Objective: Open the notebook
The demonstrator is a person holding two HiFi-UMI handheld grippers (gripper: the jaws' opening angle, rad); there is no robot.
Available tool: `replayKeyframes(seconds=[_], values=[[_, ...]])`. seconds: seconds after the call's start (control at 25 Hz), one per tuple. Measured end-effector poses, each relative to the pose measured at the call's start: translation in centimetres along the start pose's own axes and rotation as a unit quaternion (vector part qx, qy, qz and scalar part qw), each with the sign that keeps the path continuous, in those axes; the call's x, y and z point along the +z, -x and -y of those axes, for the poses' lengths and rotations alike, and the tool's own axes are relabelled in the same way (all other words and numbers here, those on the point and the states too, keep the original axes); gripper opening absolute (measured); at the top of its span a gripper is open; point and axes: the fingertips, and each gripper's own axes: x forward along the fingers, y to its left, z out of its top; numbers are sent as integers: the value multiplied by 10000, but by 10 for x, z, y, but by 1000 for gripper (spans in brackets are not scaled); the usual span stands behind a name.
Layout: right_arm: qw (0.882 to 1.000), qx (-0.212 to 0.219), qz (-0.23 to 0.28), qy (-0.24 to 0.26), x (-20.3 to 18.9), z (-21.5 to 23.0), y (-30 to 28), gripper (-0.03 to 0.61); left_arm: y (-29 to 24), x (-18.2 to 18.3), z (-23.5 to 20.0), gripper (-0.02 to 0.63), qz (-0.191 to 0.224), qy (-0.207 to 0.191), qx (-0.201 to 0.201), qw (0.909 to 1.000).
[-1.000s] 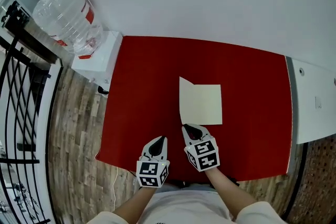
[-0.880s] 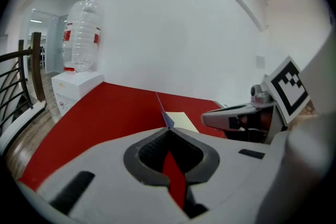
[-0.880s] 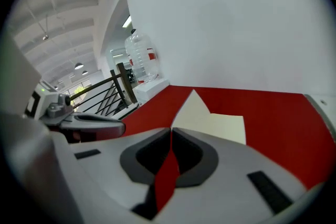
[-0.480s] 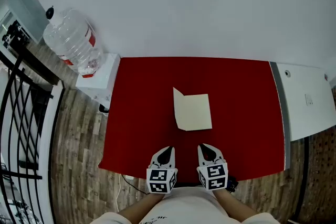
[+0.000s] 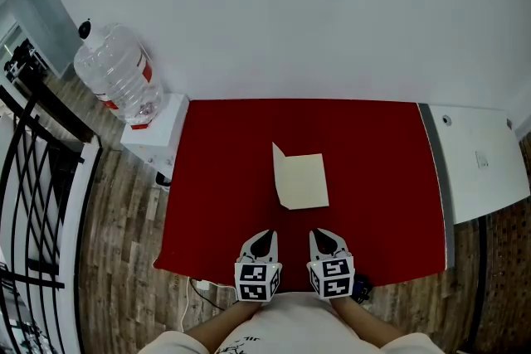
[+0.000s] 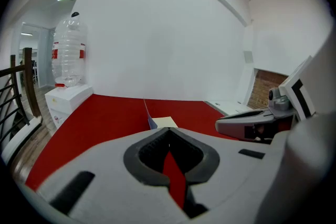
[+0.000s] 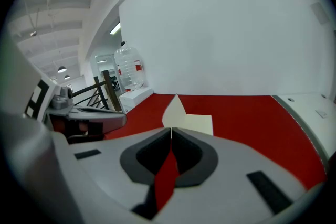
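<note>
The cream notebook (image 5: 302,181) lies in the middle of the red table (image 5: 216,178), its cover standing up along the left edge, partly open. It also shows ahead in the left gripper view as the notebook (image 6: 164,121) and in the right gripper view as the notebook (image 7: 195,124). My left gripper (image 5: 262,239) and right gripper (image 5: 324,238) are side by side at the table's near edge, well short of the notebook. Both are shut with nothing between their tips.
A large water bottle (image 5: 116,75) sits on a white stand (image 5: 158,133) left of the table. A white counter (image 5: 477,162) adjoins the table's right side. A black railing (image 5: 33,178) runs along the far left over wooden floor.
Both grippers have drawn back from the notebook to the table's near edge; the right one was right at the notebook's near edge a second ago. The head view has pulled back.
</note>
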Motion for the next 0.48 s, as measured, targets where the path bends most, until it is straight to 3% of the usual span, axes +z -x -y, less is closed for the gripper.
replayKeyframes(seconds=[0.48], values=[[10000, 24, -66, -65, -2, 2, 2, 11, -1, 2, 2, 6, 7, 51, -12, 10000]])
